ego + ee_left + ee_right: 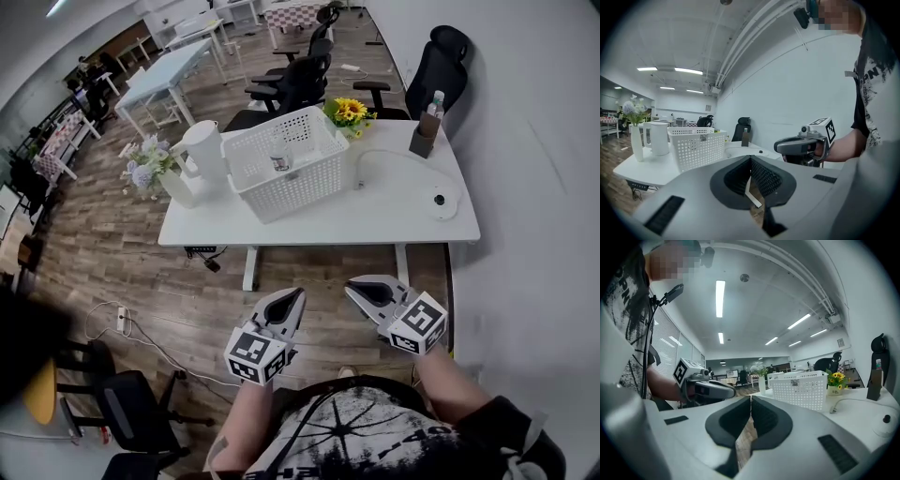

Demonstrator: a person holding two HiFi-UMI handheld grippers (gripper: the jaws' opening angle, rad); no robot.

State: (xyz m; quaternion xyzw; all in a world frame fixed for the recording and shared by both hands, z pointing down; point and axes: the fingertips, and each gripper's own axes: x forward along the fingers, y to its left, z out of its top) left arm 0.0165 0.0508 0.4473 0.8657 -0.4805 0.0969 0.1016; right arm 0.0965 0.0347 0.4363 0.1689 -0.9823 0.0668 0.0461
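Bright, even office light in all three views. Lit from above by ceiling strips (720, 298), blown out to plain white in the right gripper view. Cooler and a shade dimmer in the left gripper view. Only faint, soft shadow under table (394, 214), thrown onto floor (187, 281). Wall (525, 141) washed pale, evenly bright. Strong fisheye bend everywhere, straight lines bowed toward the edges. Black vignette round both gripper views. Soft up close on left gripper (750, 160) and right gripper (751, 397), sharper farther off. Dark, smeared at head view's lower left edge.
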